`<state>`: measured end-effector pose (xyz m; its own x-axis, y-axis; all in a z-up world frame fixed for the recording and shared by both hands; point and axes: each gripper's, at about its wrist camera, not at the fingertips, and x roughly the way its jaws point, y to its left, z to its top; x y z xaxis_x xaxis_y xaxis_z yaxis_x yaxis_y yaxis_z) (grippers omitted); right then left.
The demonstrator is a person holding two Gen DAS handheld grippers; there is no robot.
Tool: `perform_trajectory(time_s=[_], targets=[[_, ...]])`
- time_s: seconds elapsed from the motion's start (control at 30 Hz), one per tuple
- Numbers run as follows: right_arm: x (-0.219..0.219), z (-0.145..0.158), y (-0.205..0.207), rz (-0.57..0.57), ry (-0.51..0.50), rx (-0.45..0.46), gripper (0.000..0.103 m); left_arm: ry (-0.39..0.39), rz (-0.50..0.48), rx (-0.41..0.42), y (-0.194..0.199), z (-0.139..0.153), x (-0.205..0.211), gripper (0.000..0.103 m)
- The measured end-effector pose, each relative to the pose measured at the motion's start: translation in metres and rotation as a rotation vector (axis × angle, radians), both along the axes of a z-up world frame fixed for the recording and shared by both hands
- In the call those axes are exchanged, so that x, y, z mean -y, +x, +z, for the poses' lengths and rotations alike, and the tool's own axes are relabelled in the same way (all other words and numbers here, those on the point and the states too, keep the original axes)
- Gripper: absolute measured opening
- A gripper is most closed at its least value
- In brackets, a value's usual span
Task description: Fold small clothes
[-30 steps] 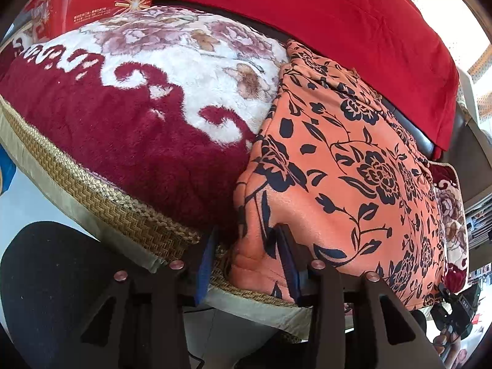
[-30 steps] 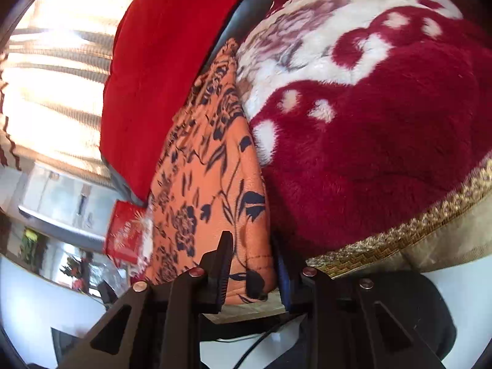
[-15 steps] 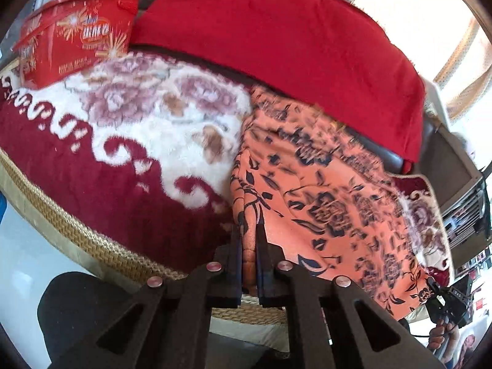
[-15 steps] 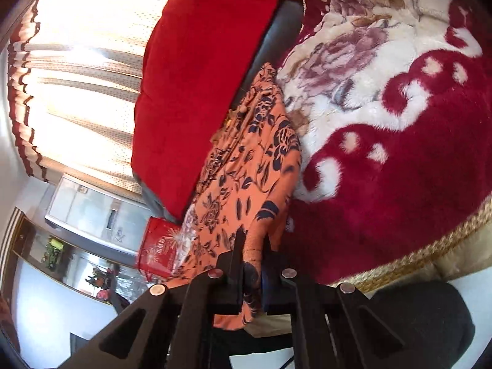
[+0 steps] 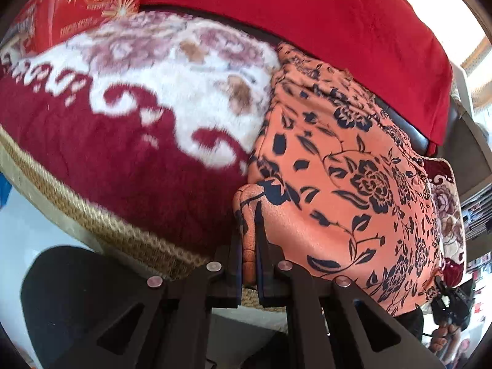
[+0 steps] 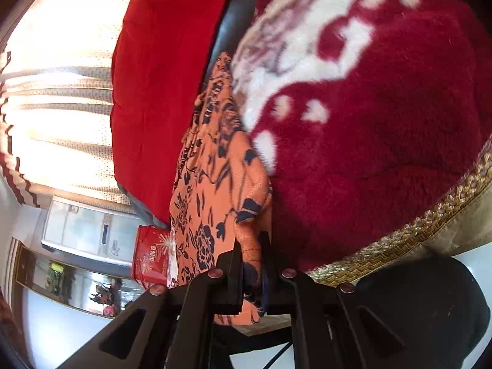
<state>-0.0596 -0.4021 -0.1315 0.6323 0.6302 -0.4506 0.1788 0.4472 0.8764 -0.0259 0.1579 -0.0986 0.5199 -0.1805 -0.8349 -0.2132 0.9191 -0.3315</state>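
On the plush seat cover, a deep-red and white floral fleece with a woven gold border, lies the small orange garment, printed with dark navy flowers and vines. It stretches from the front edge of the cushion back toward the red blanket draped over the backrest, its left side touching the fleece pile.

The left gripper is clamped on the near corner of the garment: a bunched fold of orange cloth rises between the two dark fingers, whose pads press it from both sides with barely a gap.

In the right wrist view the same garment runs as a narrow strip between the red blanket and the fleece cover. The right gripper is likewise pinched tight on the garment's near edge, with cloth pinned between its fingers and a little hanging below them.

A red printed box with gold sparkle marks sits at the far left of the cushion; a similar red box shows in the right view. Bright curtains fill the window behind. The right gripper appears small at the garment's far corner in the left view.
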Motion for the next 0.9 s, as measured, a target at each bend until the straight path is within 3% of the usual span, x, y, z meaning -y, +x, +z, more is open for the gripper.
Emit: perform_trajectory(time_s=[0.17, 0.3, 0.37, 0.5, 0.57, 0.6, 0.63, 0.7, 0.73, 0.77, 0.83, 0.9], targets=[[-0.002, -0.004, -0.003, -0.019, 0.029, -0.04, 0.008, 0.009, -0.011, -0.041, 0.013, -0.006, 0.004, 0.007], [-0.008, 0.024, 0.018, 0.013, 0.021, 0.008, 0.008, -0.014, -0.053, 0.051, 0.043, 0.032, 0.012, 0.007], [-0.014, 0.048, 0.048, 0.044, 0.042, 0.059, 0.008, -0.04, -0.105, 0.125, 0.073, 0.062, 0.017, 0.007], [-0.015, 0.112, 0.155, 0.083, 0.055, 0.228, 0.008, -0.036, -0.149, 0.327, 0.16, 0.133, 0.022, 0.007], [-0.008, 0.138, 0.224, 0.046, -0.005, 0.297, 0.008, -0.026, -0.109, 0.352, 0.21, 0.145, 0.022, 0.008], [-0.003, 0.138, 0.25, 0.02, 0.024, 0.295, 0.008, 0.001, -0.083, 0.351, 0.237, 0.142, 0.025, 0.008], [0.0, 0.134, 0.279, 0.017, 0.055, 0.294, 0.012, 0.035, -0.079, 0.329, 0.265, 0.132, 0.028, 0.014], [0.004, 0.113, 0.323, 0.006, -0.011, 0.24, 0.023, 0.035, -0.053, 0.211, 0.306, 0.095, 0.029, 0.053], [0.005, 0.095, 0.337, -0.026, -0.074, 0.158, 0.047, 0.032, -0.062, 0.163, 0.318, 0.078, 0.027, 0.078], [0.005, 0.074, 0.348, -0.027, -0.116, 0.061, 0.072, 0.043, -0.05, 0.114, 0.325, 0.058, 0.021, 0.078], [0.007, 0.06, 0.339, -0.052, -0.132, 0.05, 0.072, 0.085, 0.015, 0.086, 0.317, 0.041, 0.008, 0.076], [0.009, 0.061, 0.314, -0.057, -0.155, 0.088, 0.072, 0.054, 0.047, 0.138, 0.291, 0.041, -0.01, 0.076]])
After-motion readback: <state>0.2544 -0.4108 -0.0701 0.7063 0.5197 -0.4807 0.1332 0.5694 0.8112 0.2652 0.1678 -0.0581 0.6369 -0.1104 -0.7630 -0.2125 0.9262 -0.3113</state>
